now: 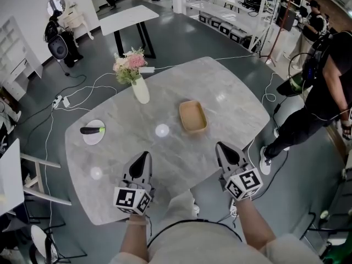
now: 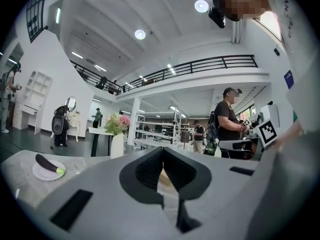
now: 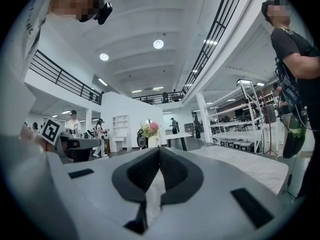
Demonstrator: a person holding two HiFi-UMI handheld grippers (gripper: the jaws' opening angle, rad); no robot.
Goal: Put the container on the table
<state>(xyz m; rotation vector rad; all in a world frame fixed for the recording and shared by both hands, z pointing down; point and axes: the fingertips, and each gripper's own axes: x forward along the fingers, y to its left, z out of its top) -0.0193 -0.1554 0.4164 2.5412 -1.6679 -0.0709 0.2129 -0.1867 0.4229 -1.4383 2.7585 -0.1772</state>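
Note:
A shallow tan container (image 1: 192, 116) sits flat on the grey marble table (image 1: 225, 92), near its middle. Both grippers hover level over the table's near edge, well short of the container. My left gripper (image 1: 144, 156) is to the container's near left, its jaws touching at the tips with nothing between them. My right gripper (image 1: 220, 146) is to its near right, also shut and empty. In the left gripper view the closed jaws of that gripper (image 2: 162, 153) hide all but a tan sliver of the container (image 2: 163, 178). The right gripper view shows the right gripper (image 3: 159, 151) over bare tabletop.
A white vase of pink flowers (image 1: 139, 87) stands at the table's far left. A white plate with a dark eggplant (image 1: 93, 131) lies at the left. A person in black (image 1: 324, 87) stands right of the table. Cables run on the floor behind.

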